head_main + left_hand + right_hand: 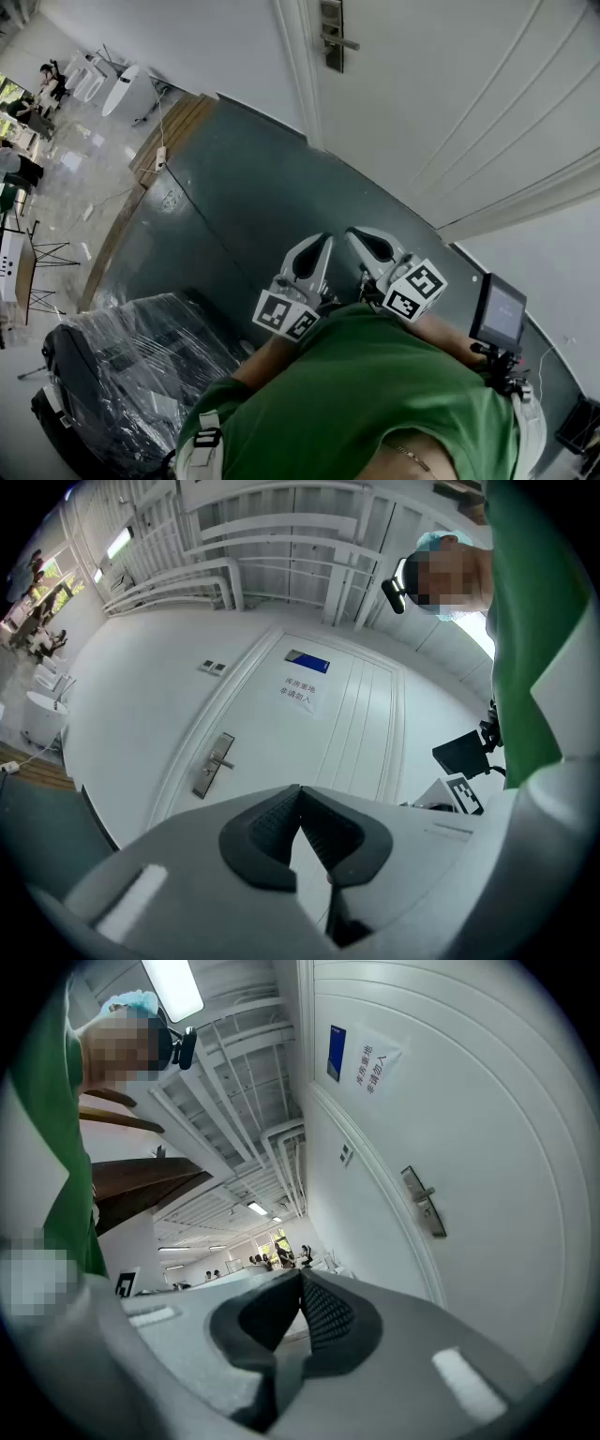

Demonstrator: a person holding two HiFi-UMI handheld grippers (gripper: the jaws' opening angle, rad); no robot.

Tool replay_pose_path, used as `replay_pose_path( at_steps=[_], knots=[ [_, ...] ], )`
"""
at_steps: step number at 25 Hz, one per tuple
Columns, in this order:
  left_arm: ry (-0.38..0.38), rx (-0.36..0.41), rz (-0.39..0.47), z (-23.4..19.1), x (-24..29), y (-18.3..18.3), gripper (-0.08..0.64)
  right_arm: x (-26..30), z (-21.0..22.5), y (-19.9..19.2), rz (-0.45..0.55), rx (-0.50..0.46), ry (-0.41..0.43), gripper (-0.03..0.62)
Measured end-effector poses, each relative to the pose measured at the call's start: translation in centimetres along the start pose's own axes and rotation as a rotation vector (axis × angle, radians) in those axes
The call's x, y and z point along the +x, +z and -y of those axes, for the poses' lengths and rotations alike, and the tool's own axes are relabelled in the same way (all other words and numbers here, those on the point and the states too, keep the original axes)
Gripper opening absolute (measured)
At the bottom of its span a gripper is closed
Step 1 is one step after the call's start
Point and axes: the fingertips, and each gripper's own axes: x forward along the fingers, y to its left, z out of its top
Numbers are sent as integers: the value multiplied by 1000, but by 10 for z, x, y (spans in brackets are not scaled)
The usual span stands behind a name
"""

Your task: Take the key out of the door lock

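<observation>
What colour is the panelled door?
White. The panelled door shows best in the left gripper view.

Left gripper (319, 246), right gripper (361, 236) side by side, held low, jaws closed, seemingly empty

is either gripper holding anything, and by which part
Nothing is held. The left gripper and the right gripper each have jaws shut together with nothing between them, both away from the door lock.
</observation>
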Motion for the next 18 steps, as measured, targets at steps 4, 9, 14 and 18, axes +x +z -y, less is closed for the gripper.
replay_pose_path(
  at_steps=[4, 9, 14, 18],
  knots=[
    [2, -1, 4, 0, 0, 2, 0, 1, -1, 1, 1, -1, 3, 3],
    [1, 0, 5, -1, 0, 4, 0, 3, -3, 3, 4, -3, 7, 3],
    [3, 0, 4, -4, 0, 6, 0, 5, -3, 7, 17, 3, 9, 3],
    [-2, 2, 2, -5, 4, 7, 0, 8, 0, 11, 26, 5, 9, 3]
  ],
)
